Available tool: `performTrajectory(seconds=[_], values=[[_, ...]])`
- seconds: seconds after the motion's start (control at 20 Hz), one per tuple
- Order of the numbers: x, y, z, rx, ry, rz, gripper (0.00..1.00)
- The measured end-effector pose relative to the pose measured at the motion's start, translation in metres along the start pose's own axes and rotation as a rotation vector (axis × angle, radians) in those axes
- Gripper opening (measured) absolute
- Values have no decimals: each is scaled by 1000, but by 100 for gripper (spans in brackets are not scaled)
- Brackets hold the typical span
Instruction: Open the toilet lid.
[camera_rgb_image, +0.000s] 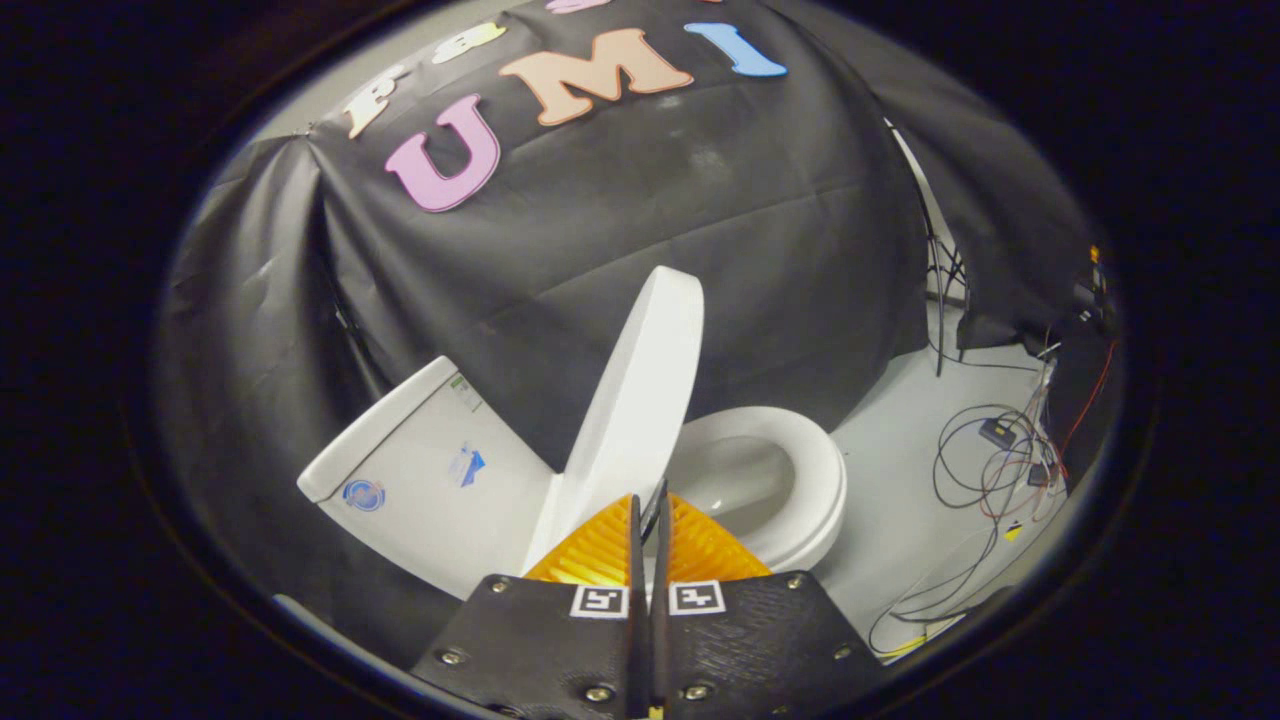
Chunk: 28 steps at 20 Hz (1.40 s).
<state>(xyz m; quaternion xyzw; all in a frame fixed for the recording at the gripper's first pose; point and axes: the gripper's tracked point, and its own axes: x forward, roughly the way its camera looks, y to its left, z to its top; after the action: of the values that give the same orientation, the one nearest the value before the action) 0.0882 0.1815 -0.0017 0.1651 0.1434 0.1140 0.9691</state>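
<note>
One toilet lid (640, 400) stands raised just ahead of the claw (652, 520), fingers pinched nearly together, gripping nothing; one toilet bowl (800, 480) beyond.

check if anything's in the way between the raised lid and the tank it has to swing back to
Nothing visible blocks it. The lid stands raised above the seat, and the gap back to the tank holds only black cloth behind. The claw sits shut at the lid's lower edge, its orange fingers nearly touching each other.

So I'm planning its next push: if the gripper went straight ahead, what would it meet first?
Probably the raised toilet lid: the shut gripper has its tips right at the lid's lower edge, though depth is unclear.
</note>
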Motion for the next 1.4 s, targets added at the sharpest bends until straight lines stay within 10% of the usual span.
performTrajectory(seconds=[1.4], values=[[-19,123,38,-183,-121,113,1]])
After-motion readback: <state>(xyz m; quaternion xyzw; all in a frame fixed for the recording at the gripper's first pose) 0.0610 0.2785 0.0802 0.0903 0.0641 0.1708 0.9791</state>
